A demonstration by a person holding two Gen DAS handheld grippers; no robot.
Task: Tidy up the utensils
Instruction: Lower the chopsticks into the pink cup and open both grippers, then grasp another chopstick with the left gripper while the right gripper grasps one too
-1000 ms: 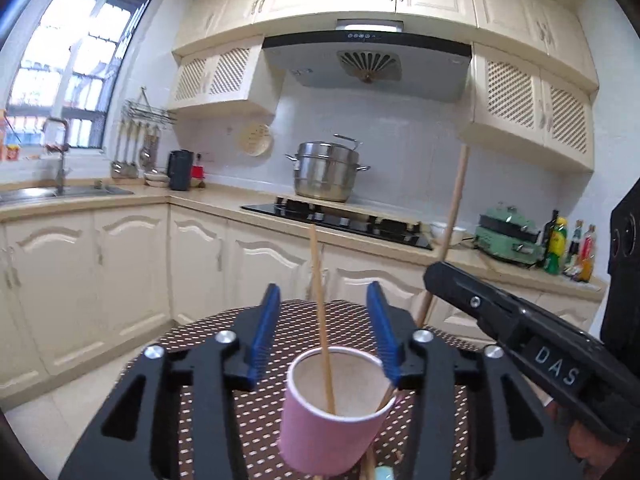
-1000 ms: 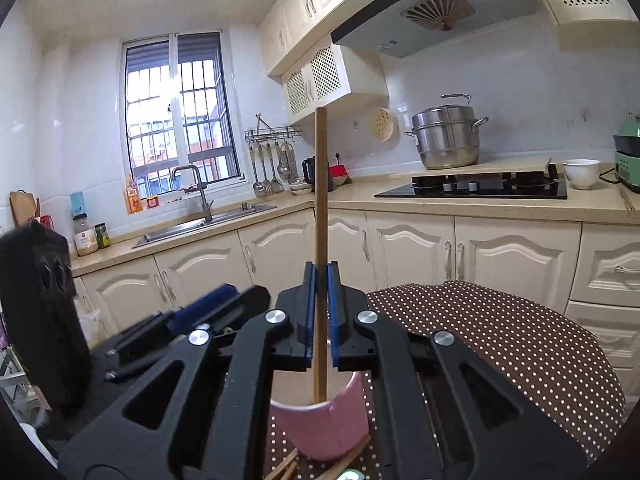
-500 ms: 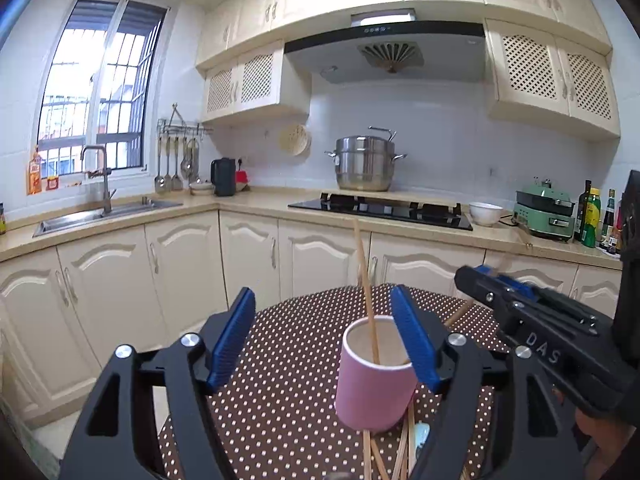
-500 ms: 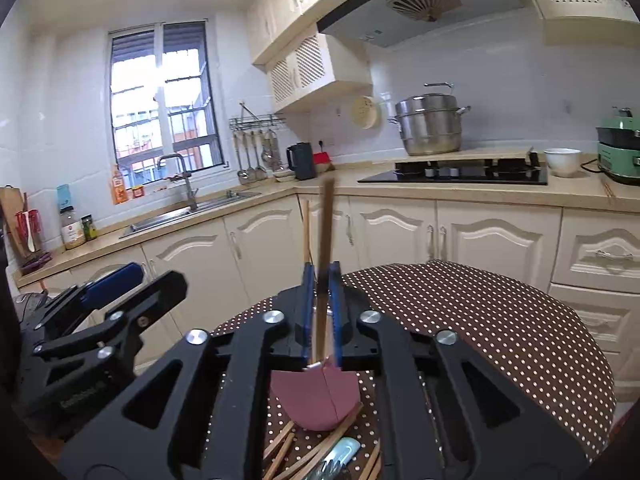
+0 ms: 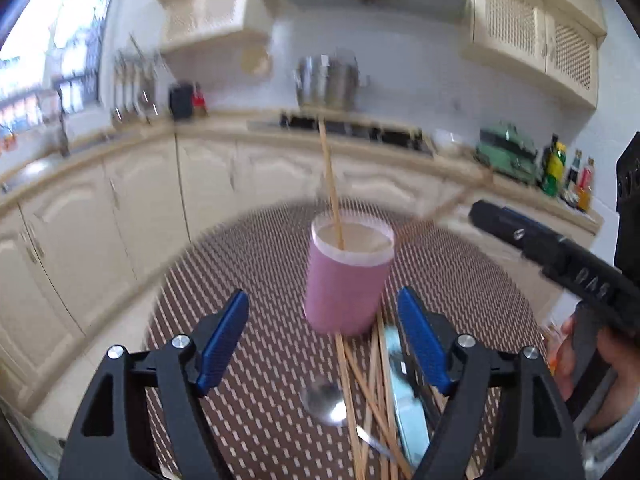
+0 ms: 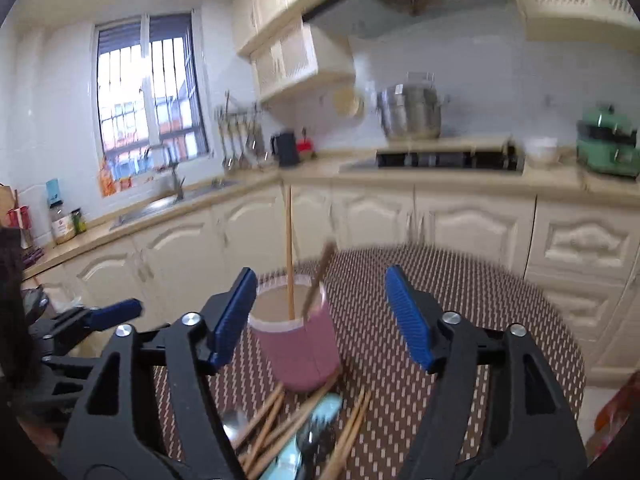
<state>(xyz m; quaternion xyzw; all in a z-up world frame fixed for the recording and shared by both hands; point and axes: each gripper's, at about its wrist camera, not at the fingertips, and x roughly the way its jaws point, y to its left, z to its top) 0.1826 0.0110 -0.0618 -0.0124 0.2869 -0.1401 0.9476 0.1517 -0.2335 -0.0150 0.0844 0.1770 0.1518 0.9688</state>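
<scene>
cup: pink cup (image 5: pixel 346 276) is standing on the dotted table (image 5: pixel 248 288), just ahead of and between both tools' fingers, touching neither
chopsticks in cup: one chopstick (image 5: pixel 330 184) is standing near upright inside; second chopstick (image 6: pixel 318 280) is leaning steeply against the far-right rim, blurred
left gripper: left gripper (image 5: pixel 324 344) is sitting wide apart, nothing between the pads, jaws having just been opening; cup is just beyond its tips
right gripper: right gripper (image 6: pixel 320 316) is also gaping wide and empty, jaws having just been opening; leaning chopstick is now free of its pads
loose pile: loose chopsticks (image 5: pixel 360 392) are lying crossed under and just behind the cup base, between the left tool's fingers; spoon (image 5: pixel 324 400) and light-blue utensil (image 5: pixel 404 404) are mixed in, handles overlapping
progress: judging two sticks in, most of the pile still waiting
risk: leaning stick is looking unsettled; likely tipping out, or levering the light cup over, if a finger is brushing the rim
risk 2: cup may be resting on stick ends, so pulling one could be dragging or toppling it
in the way: crossed sticks and blue handle are blocking a clean single pick; both tools are crowding the same spot
around: counter, steel pot (image 6: pixel 410 114), sink window are well beyond, not interfering
</scene>
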